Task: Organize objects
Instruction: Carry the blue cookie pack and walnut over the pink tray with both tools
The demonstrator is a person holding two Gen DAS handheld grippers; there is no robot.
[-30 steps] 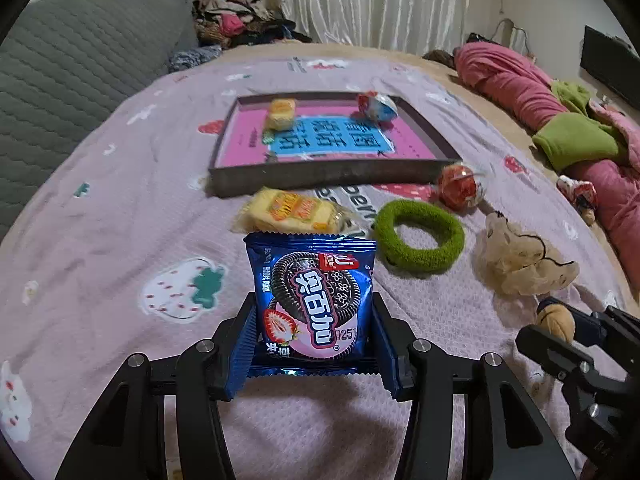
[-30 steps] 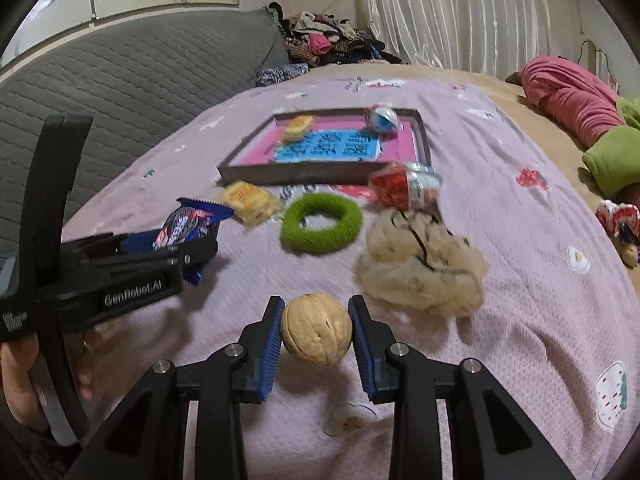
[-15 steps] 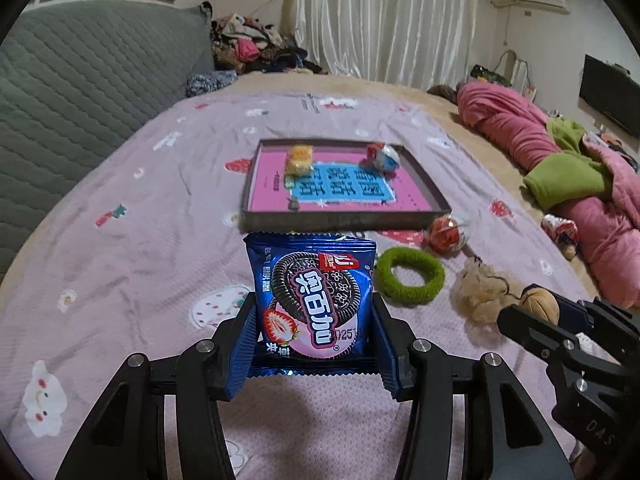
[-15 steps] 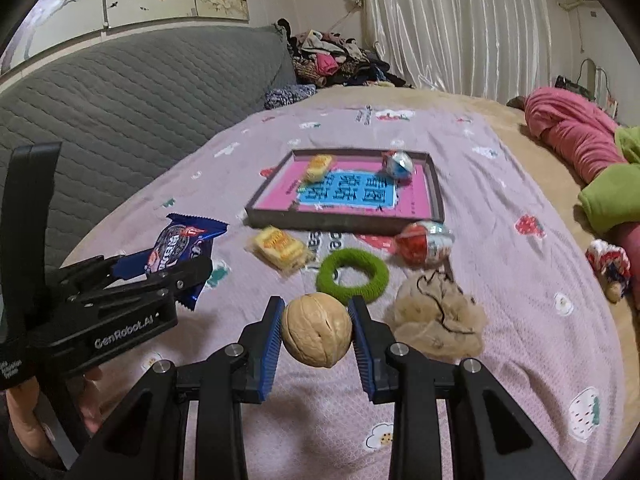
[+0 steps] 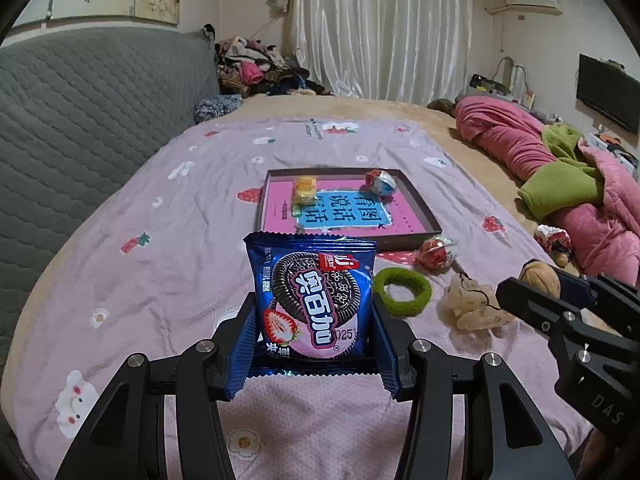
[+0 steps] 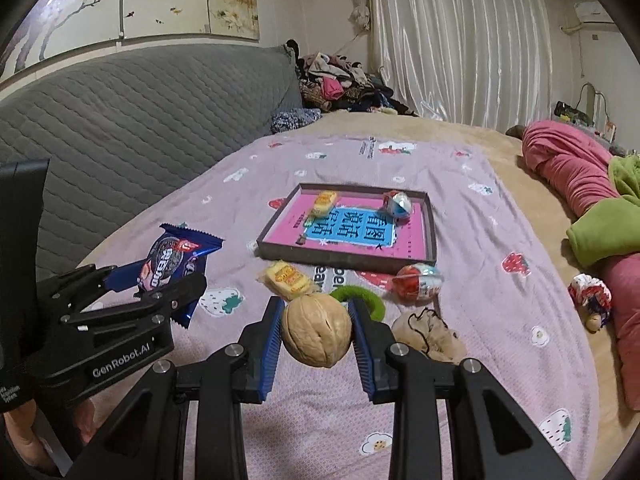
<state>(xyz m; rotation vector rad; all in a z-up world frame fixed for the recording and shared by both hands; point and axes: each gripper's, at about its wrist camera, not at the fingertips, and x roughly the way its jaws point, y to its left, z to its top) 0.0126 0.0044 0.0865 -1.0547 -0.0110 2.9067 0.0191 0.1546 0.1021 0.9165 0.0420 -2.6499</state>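
Observation:
My left gripper (image 5: 312,344) is shut on a blue cookie packet (image 5: 314,300), held upright above the bed; the same packet (image 6: 172,258) shows at the left of the right wrist view. My right gripper (image 6: 318,332) is shut on a walnut (image 6: 317,330), which also appears at the right in the left wrist view as the walnut (image 5: 538,276). Ahead lies a shallow pink-lined box tray (image 5: 424,216) with a yellow snack (image 5: 305,192) and a foil egg (image 5: 382,182) inside. The tray (image 6: 344,260) sits beyond both grippers.
On the lilac bedspread lie a green ring (image 5: 402,290), a red foil egg (image 5: 436,252), a beige pouch (image 5: 474,308) and a yellow wrapped snack (image 6: 288,278). Pink and green bedding (image 5: 560,184) lies at the right. A grey quilted headboard (image 5: 80,128) runs along the left.
Both grippers have risen above the bed with their loads, so the tray and loose items look smaller and farther. The grips are unchanged.

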